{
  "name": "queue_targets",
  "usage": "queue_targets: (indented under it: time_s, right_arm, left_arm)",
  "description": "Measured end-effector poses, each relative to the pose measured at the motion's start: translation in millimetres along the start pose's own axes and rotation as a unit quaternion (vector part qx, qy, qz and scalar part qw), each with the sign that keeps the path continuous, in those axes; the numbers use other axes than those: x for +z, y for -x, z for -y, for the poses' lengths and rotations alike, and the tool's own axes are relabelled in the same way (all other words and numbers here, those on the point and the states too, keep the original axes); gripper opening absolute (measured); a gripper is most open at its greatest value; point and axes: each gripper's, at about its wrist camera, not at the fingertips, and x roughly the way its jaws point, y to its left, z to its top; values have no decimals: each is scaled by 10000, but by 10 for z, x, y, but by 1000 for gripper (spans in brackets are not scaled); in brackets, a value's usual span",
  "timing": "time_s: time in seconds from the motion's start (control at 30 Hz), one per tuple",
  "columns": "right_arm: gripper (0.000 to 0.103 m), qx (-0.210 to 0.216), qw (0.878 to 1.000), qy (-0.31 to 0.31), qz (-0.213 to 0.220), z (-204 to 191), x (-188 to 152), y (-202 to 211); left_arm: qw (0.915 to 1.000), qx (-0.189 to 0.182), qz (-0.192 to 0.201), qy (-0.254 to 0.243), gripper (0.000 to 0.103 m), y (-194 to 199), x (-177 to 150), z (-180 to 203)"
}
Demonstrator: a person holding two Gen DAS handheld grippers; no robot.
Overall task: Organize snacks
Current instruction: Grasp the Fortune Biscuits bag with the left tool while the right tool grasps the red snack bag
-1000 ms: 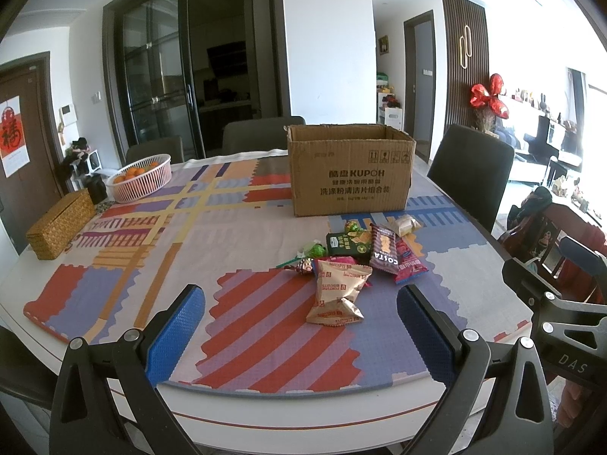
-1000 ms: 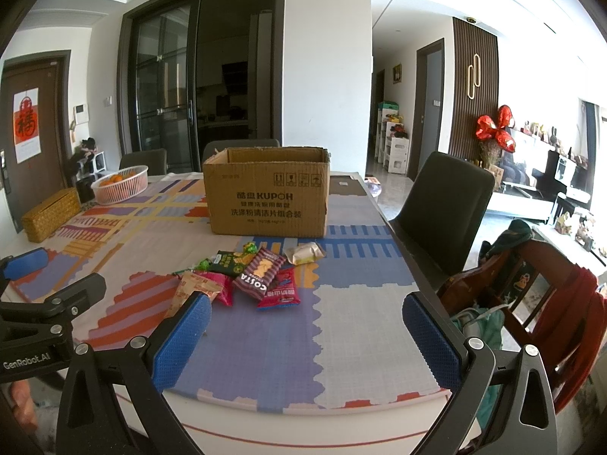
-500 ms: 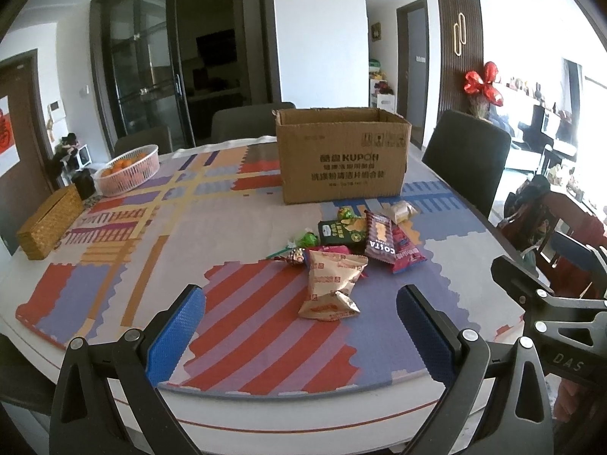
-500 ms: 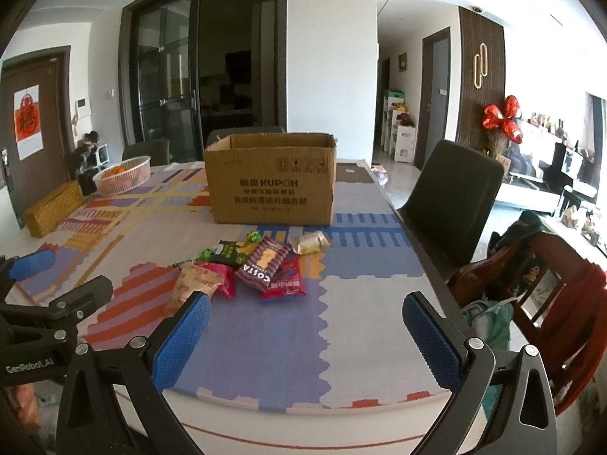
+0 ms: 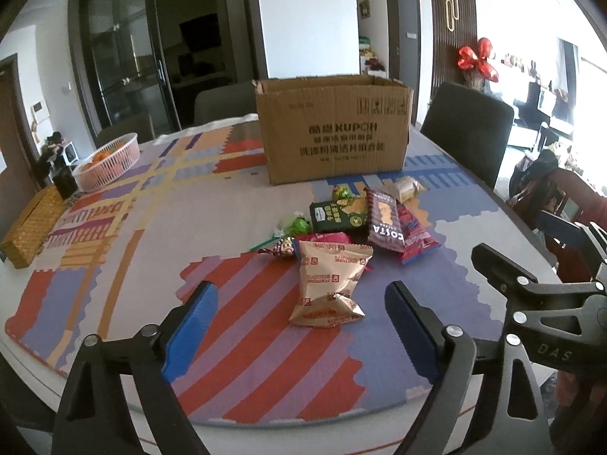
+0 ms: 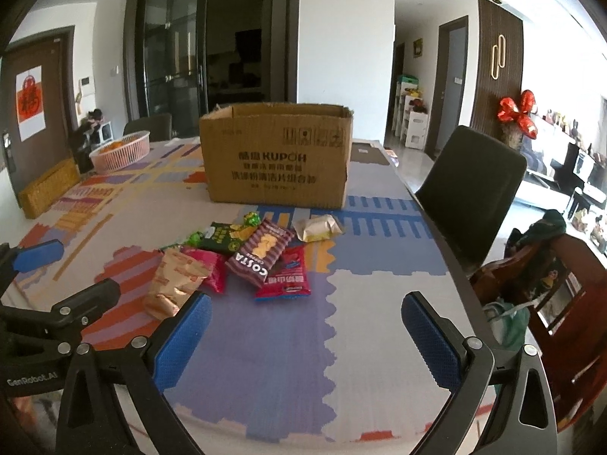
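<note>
Left tool [image 5: 299, 328] spread wide, empty — right tool [image 6: 305, 335] likewise, above table [image 6: 379, 341].

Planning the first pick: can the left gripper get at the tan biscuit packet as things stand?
Probably yes. The left gripper is open, and the tan biscuit packet lies directly ahead between its fingers, at the near edge of the pile, with nothing on top of it.

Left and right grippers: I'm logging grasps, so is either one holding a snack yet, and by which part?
Nothing is held. The left gripper and right gripper both have open jaws with no snack between them; the tan biscuit packet lies loose on the table.
</note>
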Motion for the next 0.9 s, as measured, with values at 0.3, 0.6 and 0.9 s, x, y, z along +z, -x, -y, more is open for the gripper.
queue_targets:
  time_s: [0.3,0.6,0.9]
  right_arm:
    - [93,34,9993,115,-345,-28,44,-414]
    - [87,161,9978,101,-635,-51,71,-769]
    - [84,254,9955,142,-897,-91,57,-1048]
  left_arm:
    - [9992,-228,-316,-78,80,-358,24,35]
    - [9977,-292,-601,-67,73,-653,19,38]
    - [9955,-431,-842,-55,66,-854,27,49]
